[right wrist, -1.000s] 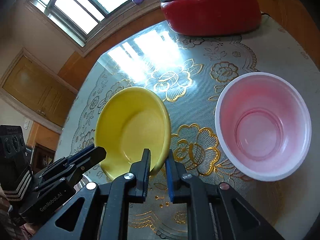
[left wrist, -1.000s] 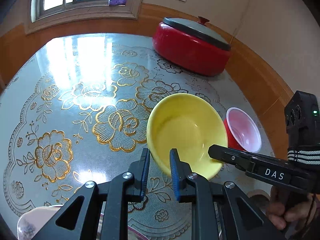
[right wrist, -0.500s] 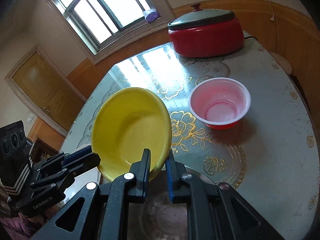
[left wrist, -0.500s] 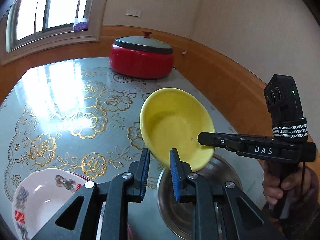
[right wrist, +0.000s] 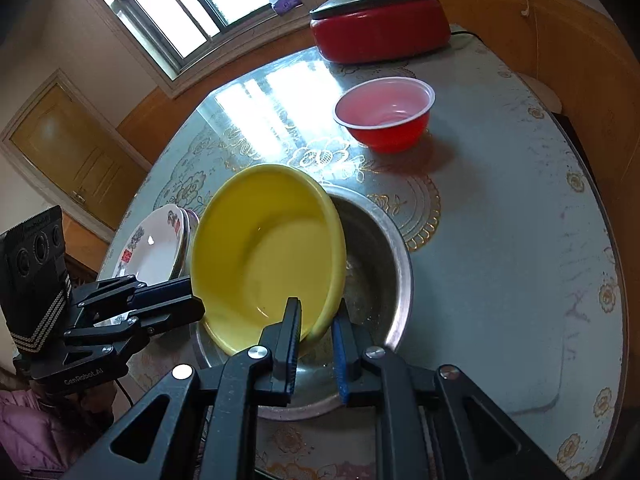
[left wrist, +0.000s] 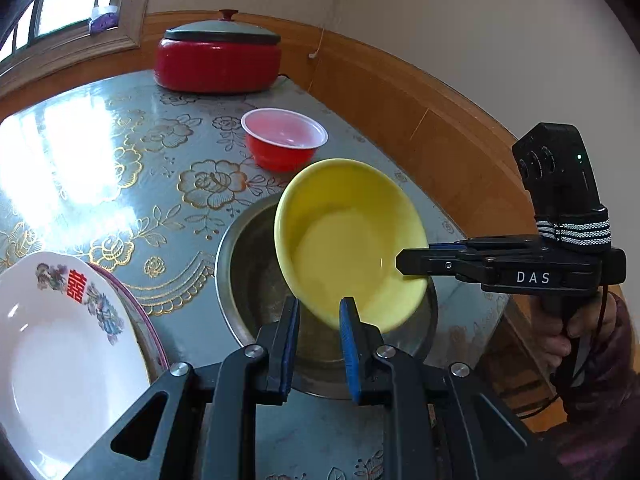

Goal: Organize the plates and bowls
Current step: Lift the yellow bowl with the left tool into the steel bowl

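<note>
Left wrist view, grip: the left gripper [left wrist: 319, 322] is clamped on the near rim of the yellow bowl [left wrist: 352, 240], while the right gripper [left wrist: 404, 262] pinches the rim's far-right side.
Left wrist view, position: the bowl hangs tilted in the air above the steel basin [left wrist: 244, 264], mouth turned toward the camera, with the white plate [left wrist: 60, 340] stacked on the table [left wrist: 132, 168] just beside and the red bowl [left wrist: 285, 144] further back.
Left wrist view, risk: two thin rim pinches carry a smooth, tilted bowl; uneven pull between the hands could twist it free and drop it on the basin's edge.
Left wrist view, change: a second ago the bowl was over bare flowered tablecloth, with no basin or plate in sight; both now lie below it.
Right wrist view, grip: the right gripper [right wrist: 317, 326] is closed on the bowl's [right wrist: 268, 256] lower rim; the left gripper [right wrist: 196, 300] meets its left side, though the contact there is partly hidden.
Right wrist view, risk: lowered off-centre, the bowl could strike the basin [right wrist: 380, 264] wall or knock the plate stack [right wrist: 154, 246] close by.
Right wrist view, change: the red bowl [right wrist: 385, 114], then close up at right, now sits well back near the red cooker [right wrist: 380, 28].
</note>
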The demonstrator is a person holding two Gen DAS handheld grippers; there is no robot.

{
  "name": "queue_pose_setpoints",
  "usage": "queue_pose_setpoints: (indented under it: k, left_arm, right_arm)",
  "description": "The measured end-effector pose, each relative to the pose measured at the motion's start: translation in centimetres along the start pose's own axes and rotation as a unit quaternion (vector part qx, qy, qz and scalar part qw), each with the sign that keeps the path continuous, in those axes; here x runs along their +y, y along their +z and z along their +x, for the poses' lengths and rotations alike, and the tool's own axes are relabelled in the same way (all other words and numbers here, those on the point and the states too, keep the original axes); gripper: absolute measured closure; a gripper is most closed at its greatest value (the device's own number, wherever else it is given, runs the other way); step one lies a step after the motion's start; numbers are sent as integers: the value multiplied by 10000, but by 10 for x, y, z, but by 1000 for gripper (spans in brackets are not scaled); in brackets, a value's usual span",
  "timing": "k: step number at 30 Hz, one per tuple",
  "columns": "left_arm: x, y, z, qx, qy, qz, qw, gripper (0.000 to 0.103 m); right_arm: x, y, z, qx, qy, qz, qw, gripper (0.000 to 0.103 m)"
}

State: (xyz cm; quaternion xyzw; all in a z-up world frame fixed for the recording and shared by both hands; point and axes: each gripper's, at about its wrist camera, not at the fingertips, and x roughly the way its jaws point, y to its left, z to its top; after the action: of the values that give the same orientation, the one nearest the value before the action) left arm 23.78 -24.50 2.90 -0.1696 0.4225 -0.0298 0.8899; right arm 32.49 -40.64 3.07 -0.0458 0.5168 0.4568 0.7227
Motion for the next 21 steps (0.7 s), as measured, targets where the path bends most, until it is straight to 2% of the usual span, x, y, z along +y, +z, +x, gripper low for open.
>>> queue_pose_setpoints:
  k: [7,9,19,21]
  left_arm:
    - [-1,-8,3,163,3,-115,9998,83]
    - [2,-9,3,183,68,-130,9997,83]
    - [6,-15,4,228,114,-226,9994,85]
    - [4,-15,6,259,76,-196,9994,85]
  right_arm:
    - [-1,-7,11,184,-125,100,9997,85]
    - [-2,-7,14,210,-127,112,9996,81]
    - [11,-9,22,230,-501,-239,9982,83]
    - [13,-9,20,184,-678,-355,9969,84]
